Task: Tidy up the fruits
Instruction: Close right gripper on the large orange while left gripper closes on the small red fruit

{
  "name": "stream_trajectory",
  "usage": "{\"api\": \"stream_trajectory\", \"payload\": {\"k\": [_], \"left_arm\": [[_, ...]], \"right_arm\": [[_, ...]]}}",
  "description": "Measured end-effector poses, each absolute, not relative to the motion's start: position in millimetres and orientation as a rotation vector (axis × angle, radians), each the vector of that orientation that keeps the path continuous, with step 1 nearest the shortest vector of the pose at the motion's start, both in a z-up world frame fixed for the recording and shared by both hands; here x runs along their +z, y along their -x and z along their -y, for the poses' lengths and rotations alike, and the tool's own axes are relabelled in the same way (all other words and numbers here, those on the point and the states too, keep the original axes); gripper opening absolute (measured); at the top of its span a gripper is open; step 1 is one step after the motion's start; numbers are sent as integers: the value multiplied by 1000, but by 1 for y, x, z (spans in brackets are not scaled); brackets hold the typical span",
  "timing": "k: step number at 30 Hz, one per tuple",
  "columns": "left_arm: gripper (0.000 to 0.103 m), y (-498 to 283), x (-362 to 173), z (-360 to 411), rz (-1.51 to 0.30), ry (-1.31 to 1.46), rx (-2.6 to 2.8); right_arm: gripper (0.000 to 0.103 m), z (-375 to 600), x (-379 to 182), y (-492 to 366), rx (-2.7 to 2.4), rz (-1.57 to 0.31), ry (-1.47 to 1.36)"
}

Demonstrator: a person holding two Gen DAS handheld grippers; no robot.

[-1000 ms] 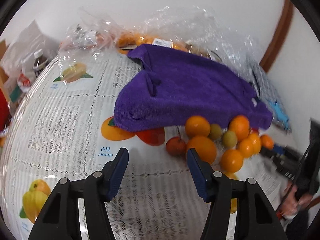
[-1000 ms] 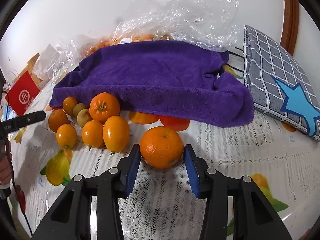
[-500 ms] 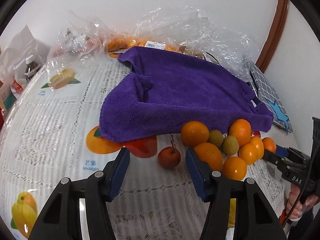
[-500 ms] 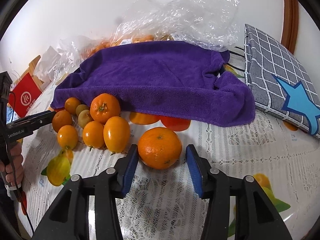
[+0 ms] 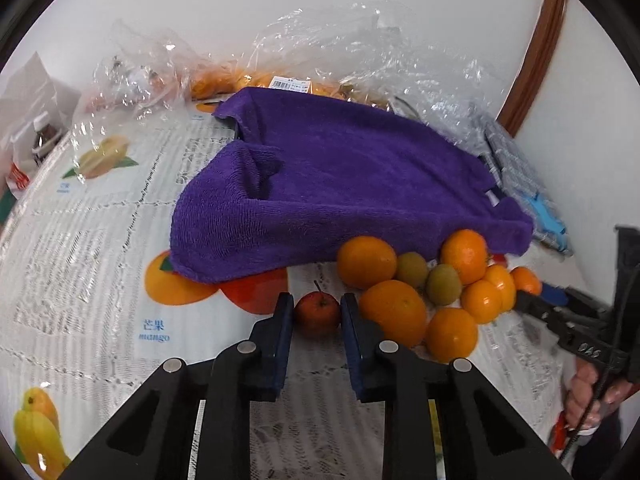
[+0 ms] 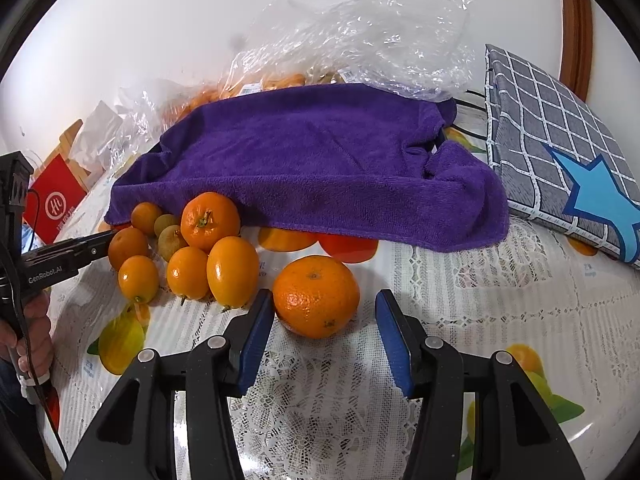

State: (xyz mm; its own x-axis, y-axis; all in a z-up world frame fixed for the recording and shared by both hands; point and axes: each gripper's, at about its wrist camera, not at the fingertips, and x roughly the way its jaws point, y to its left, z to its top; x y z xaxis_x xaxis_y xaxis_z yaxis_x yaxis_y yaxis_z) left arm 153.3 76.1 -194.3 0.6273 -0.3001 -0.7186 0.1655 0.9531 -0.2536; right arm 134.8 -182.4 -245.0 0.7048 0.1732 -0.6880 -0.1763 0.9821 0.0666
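My left gripper [image 5: 317, 314] is shut on a small red apple [image 5: 317, 311] that rests on the lace tablecloth [image 5: 92, 264]. Right of it lies a cluster of oranges [image 5: 394, 312] and two green fruits [image 5: 443, 284]. My right gripper [image 6: 325, 324] is open, with a large orange [image 6: 316, 296] on the cloth between its blue pads, touching neither. The same cluster [image 6: 188, 248] lies left of that orange. A purple towel [image 5: 340, 188] is draped behind the fruit and also shows in the right wrist view [image 6: 312, 160].
Clear plastic bags [image 5: 360, 52] with more oranges lie behind the towel against the wall. A grey checked cushion with a blue star [image 6: 560, 152] is at the right. A red box [image 6: 56, 204] and bottles [image 5: 40, 140] stand at the far left edge.
My left gripper moved forward to the small red apple and closed on it. My right gripper opened and let go of the large orange, which now rests on the cloth.
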Motion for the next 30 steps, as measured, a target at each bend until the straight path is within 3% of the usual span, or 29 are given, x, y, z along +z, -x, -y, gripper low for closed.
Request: {"api": "stream_trajectory", "payload": {"k": [11, 23, 30], "left_arm": [[23, -143, -185, -95, -747, 257, -228], [23, -142, -184, -98, -742, 259, -220], [23, -138, -180, -96, -718, 245, -227]], "right_arm": [[42, 192, -241, -127, 211, -722, -51], [46, 177, -247, -137, 186, -767, 38], [42, 182, -242, -130, 177, -727, 15]]}}
